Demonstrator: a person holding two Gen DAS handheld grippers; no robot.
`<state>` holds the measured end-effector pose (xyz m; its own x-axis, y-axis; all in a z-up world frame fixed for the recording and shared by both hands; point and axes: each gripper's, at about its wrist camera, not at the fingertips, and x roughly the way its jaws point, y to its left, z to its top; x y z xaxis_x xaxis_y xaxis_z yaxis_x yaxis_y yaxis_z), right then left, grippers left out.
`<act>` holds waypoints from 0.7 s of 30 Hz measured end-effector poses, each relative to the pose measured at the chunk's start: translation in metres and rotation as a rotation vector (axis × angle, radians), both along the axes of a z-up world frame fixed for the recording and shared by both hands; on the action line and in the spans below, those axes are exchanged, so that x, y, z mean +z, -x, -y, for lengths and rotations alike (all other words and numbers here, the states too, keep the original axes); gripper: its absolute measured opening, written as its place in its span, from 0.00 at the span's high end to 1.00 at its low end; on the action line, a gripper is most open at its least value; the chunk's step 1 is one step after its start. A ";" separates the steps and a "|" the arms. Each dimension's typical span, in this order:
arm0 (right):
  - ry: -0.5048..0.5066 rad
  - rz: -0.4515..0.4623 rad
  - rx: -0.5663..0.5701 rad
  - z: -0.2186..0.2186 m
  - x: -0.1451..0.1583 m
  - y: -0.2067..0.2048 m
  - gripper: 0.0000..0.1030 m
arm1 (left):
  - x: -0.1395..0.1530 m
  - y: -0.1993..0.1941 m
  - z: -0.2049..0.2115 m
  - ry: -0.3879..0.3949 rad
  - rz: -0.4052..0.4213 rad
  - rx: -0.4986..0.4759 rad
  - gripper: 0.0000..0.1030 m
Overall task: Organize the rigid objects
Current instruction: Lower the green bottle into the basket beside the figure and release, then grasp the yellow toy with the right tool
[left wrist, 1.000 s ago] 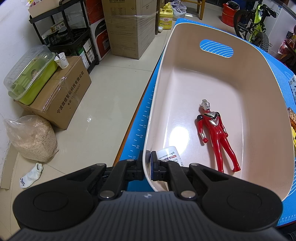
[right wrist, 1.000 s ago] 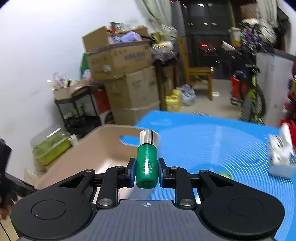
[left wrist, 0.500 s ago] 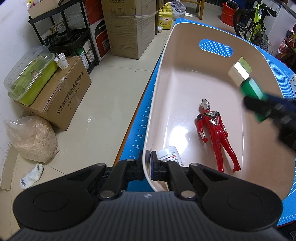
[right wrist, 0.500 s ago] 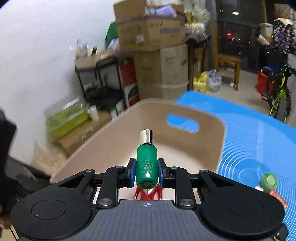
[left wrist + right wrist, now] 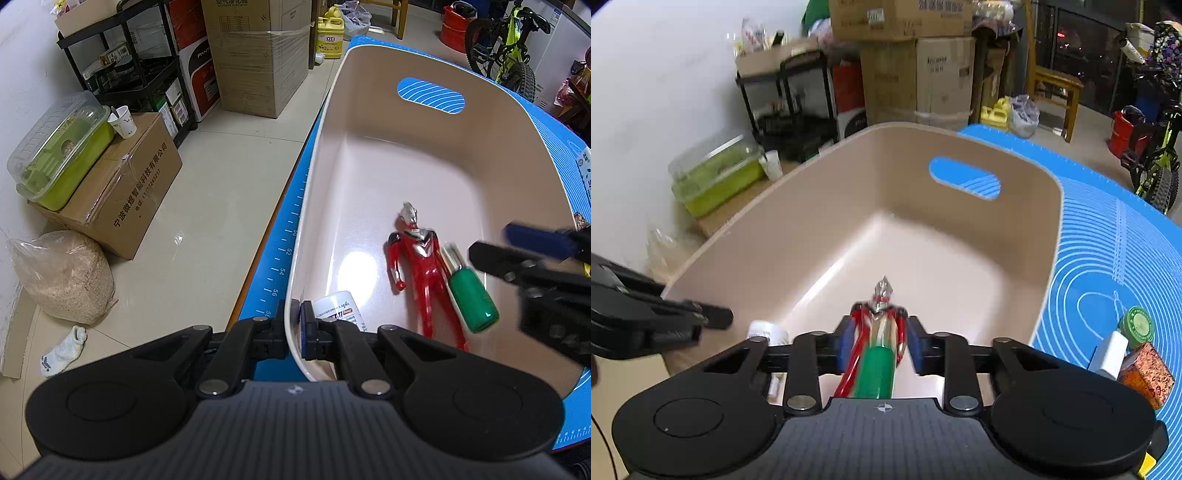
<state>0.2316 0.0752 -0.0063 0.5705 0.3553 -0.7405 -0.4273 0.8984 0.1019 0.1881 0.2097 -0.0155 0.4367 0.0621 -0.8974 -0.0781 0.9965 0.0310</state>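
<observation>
now the left gripper pinches the near rim of the beige bin; the right gripper is spread, green bottle loose beside the red figure near the bin's near edge.

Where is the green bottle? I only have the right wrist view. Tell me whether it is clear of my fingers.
Observer: In the left wrist view the green bottle is outside the open right hand-held gripper, beside the red figure's legs. It is blurred, so I cannot tell whether it has settled.
Operator: Report the left hand-held gripper's grip.
Observer: The left hand-held gripper is shut on the near rim of the basin, with one finger inside and one outside.
Operator: Check the white bottle.
Observer: The white bottle lies on its side by the near wall, apart from the figure.
</observation>
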 end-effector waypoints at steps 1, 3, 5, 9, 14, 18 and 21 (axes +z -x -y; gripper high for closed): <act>-0.017 0.017 -0.014 0.005 0.005 0.001 0.36 | 0.000 0.000 0.000 0.001 0.000 0.000 0.93; -0.059 0.056 -0.025 0.018 0.014 0.006 0.30 | 0.000 0.000 0.000 0.002 0.000 0.000 0.93; -0.085 0.076 -0.032 0.032 0.021 0.009 0.27 | 0.000 0.000 0.001 0.002 0.000 0.000 0.93; -0.096 0.111 -0.084 0.064 0.030 0.015 0.24 | 0.000 0.000 0.000 0.001 0.000 -0.001 0.93; -0.089 0.123 -0.157 0.115 0.028 0.024 0.22 | 0.000 0.000 0.000 0.000 0.000 -0.003 0.93; -0.042 0.094 -0.211 0.155 0.012 0.028 0.22 | 0.000 0.000 0.000 0.001 0.001 -0.002 0.93; -0.010 0.069 -0.247 0.180 -0.003 0.033 0.22 | 0.000 0.000 0.000 -0.001 0.001 -0.004 0.93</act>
